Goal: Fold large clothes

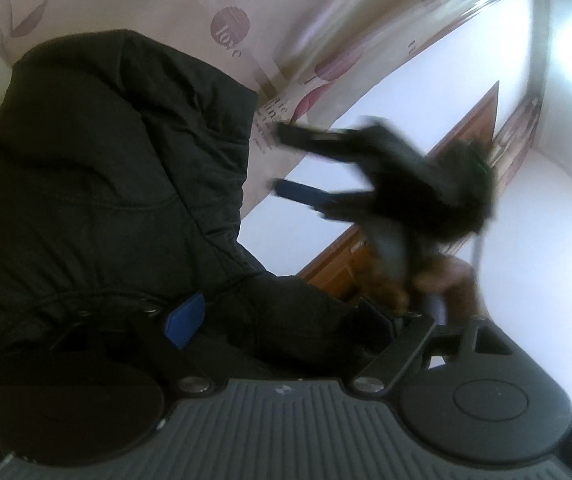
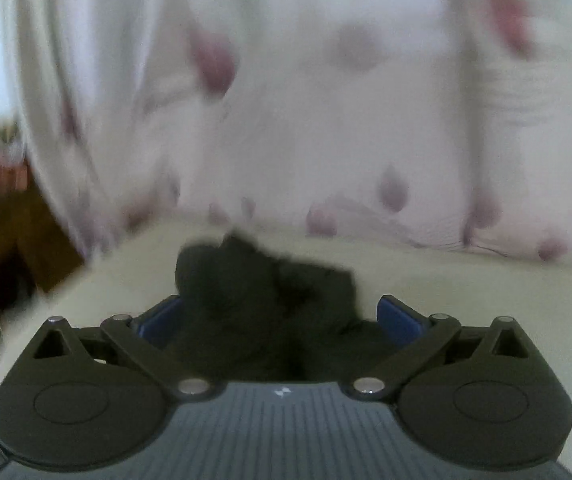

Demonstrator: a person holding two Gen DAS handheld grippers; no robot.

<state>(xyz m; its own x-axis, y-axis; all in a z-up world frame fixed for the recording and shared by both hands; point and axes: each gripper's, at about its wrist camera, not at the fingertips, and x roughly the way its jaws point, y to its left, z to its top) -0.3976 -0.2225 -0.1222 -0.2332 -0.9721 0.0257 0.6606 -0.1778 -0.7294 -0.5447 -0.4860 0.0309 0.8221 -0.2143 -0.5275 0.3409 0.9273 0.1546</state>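
Note:
A large black padded jacket [image 1: 97, 168] fills the left of the left wrist view. My left gripper [image 1: 277, 320] is buried in its fabric; one blue pad [image 1: 185, 320] shows, the other finger is hidden. The jaws look partly apart with cloth between them. My right gripper [image 1: 290, 160] shows blurred in the left wrist view, open, beside the jacket's edge. In the right wrist view the right gripper [image 2: 281, 312] is open with blue pads [image 2: 400, 316] wide apart and a bunch of black jacket fabric [image 2: 261, 280] between them.
A white curtain with pink petals [image 2: 286, 80] hangs behind a cream surface [image 2: 466, 288]. Brown wooden furniture [image 2: 13, 240] stands at the left. The left wrist view is tilted and shows curtain [image 1: 229, 32], white wall and a wooden frame [image 1: 478, 120].

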